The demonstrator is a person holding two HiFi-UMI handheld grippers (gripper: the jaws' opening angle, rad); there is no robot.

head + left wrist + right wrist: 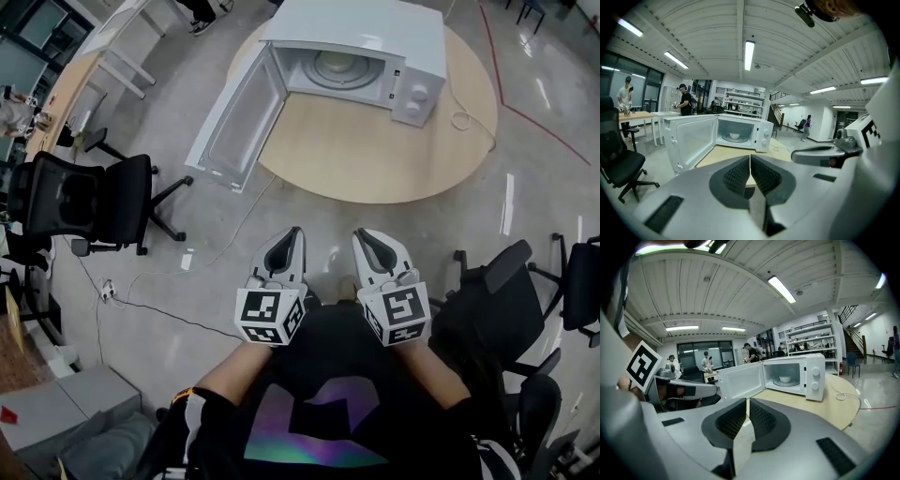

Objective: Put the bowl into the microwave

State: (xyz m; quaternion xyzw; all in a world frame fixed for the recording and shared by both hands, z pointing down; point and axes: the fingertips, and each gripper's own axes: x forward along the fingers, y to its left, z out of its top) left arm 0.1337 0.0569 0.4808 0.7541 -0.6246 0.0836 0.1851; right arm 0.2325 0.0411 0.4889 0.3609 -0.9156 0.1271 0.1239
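Since the head view looks steeply down, it's the easiest place to start. The microwave sits on the round tabletop with its door swung wide to the left, and the bowl is inside on the turntable. The left gripper and right gripper hang side by side over the floor, well back from the tabletop and close to the person's body.

Left gripper view: its jaws are pressed together with nothing between them. Past them you can see the bowl, small and white in the cavity, with the door open.

Right gripper view: same story, jaws together and empty. The bowl sits in the middle of the turntable, and a loose cable lies on the tabletop beside the microwave.

My read: the placing part looks done, since neither gripper carries anything. If anything's left, it'd be shutting the door. That would mean reaching forward to the door's outer edge and swinging it round without nudging the microwave along the tabletop. The task line doesn't ask for that though, so this could just be the end.
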